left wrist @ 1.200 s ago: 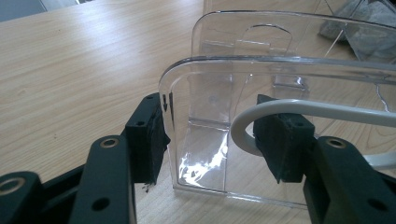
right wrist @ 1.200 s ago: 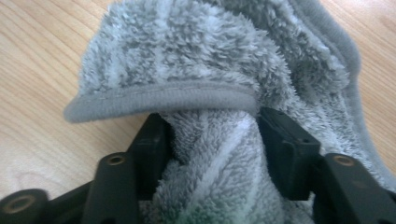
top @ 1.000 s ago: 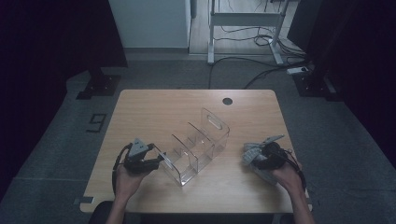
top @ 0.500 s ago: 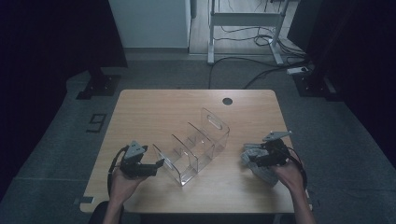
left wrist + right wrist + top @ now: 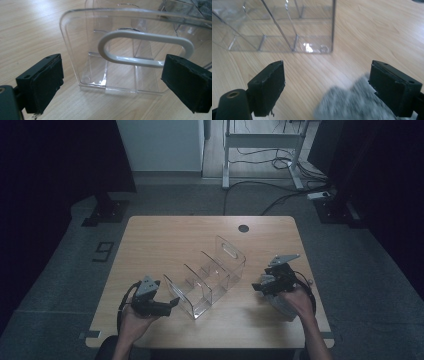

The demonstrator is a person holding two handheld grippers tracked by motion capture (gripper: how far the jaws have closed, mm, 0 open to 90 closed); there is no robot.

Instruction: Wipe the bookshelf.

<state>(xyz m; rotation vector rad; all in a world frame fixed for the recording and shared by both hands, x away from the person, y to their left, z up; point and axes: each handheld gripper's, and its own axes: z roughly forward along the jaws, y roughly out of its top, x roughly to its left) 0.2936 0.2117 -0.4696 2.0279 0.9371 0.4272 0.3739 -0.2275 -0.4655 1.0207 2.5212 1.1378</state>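
In the right gripper view a grey fuzzy thing (image 5: 348,102) lies blurred on the desk (image 5: 372,30) between the jaws and is cut off by the bottom edge; what it is cannot be told. In the high view it is a small grey patch (image 5: 285,306) near the desk's right front corner, mostly covered by the right hand (image 5: 295,299). The clear organiser (image 5: 112,50) runs off the top edge of the left gripper view, its far compartments out of focus.

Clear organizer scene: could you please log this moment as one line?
organizer: mid-table, untouched | left tongs: open, facing its handle end | right tongs: open over grey cloth
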